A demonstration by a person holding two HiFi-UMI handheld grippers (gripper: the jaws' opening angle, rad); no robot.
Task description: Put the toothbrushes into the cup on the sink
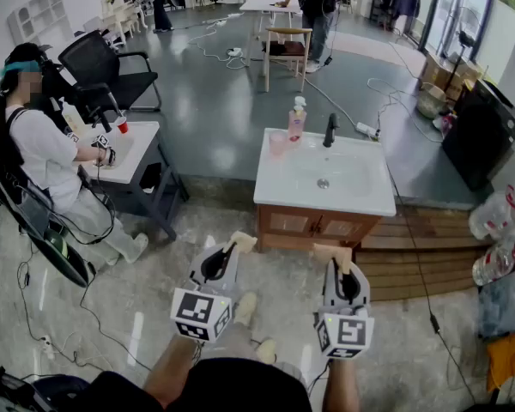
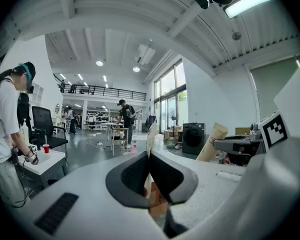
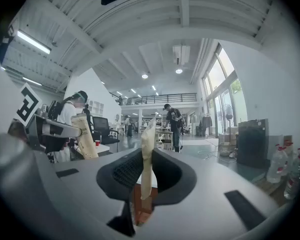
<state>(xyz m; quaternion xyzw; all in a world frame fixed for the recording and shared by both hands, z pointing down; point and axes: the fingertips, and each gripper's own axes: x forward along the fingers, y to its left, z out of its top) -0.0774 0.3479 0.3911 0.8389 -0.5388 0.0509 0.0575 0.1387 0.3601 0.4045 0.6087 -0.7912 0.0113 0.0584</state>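
Note:
Each gripper holds a toothbrush in a cream paper wrapper, tip pointing forward. My left gripper (image 1: 233, 249) (image 2: 149, 156) is shut on the left toothbrush (image 1: 242, 241) (image 2: 150, 134), seen edge-on between its pads. My right gripper (image 1: 337, 266) (image 3: 146, 160) is shut on the right toothbrush (image 1: 332, 251) (image 3: 147, 151). Both hang over the floor, well short of the white sink (image 1: 360, 197). A pale pink cup (image 1: 278, 142) stands at the sink's back left corner, beside a soap bottle (image 1: 297, 120) and a black faucet (image 1: 330, 130).
The sink sits on a wooden cabinet (image 1: 318, 225) with a wooden step (image 1: 421, 256) to its right. A seated person (image 1: 47, 166) is at a small white table (image 1: 142, 148) on the left. Cables (image 1: 34, 316) trail on the floor. Plastic bottles (image 1: 498, 230) stand at the right edge.

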